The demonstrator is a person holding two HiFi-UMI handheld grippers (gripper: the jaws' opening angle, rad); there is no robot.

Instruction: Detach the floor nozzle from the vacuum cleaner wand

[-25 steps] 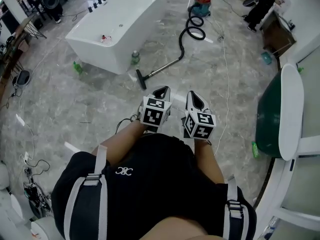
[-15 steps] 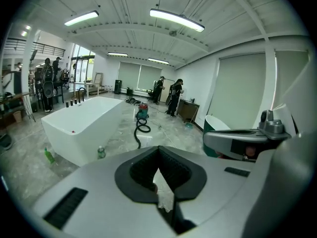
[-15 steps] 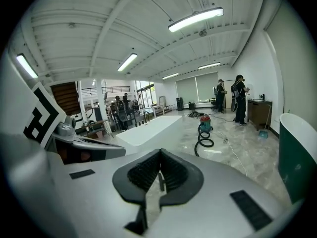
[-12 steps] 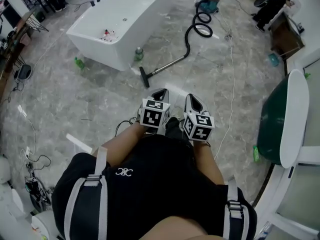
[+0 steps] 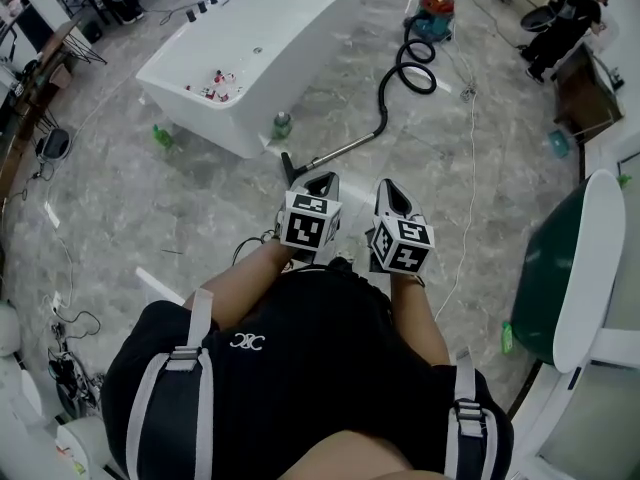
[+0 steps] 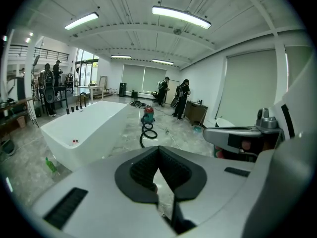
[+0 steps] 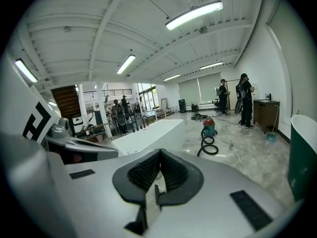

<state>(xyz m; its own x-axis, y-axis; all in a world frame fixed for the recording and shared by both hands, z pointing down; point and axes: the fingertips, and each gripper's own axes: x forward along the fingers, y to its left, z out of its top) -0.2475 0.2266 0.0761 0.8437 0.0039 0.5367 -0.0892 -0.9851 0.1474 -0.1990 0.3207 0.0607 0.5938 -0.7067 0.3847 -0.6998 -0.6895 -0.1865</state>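
Both tools are clenched with nothing between the jaws: the left hand-held gripper (image 5: 323,180) and the right hand-held gripper (image 5: 391,190) are held side by side in front of the person's chest, above the marble floor (image 5: 150,218). The black floor nozzle (image 5: 288,166) lies on that floor just beyond the left tool's tip, joined to the metal wand (image 5: 340,149). The wand runs to a black hose (image 5: 398,76) that coils back to the red and teal vacuum canister (image 5: 437,11). Beside the nozzle stands a white bathtub (image 5: 300,18) holding a few small red items (image 5: 215,86); what they are is too small to tell. A green bottle (image 5: 282,124) stands against the tub's near side, another (image 5: 161,136) near its left corner.
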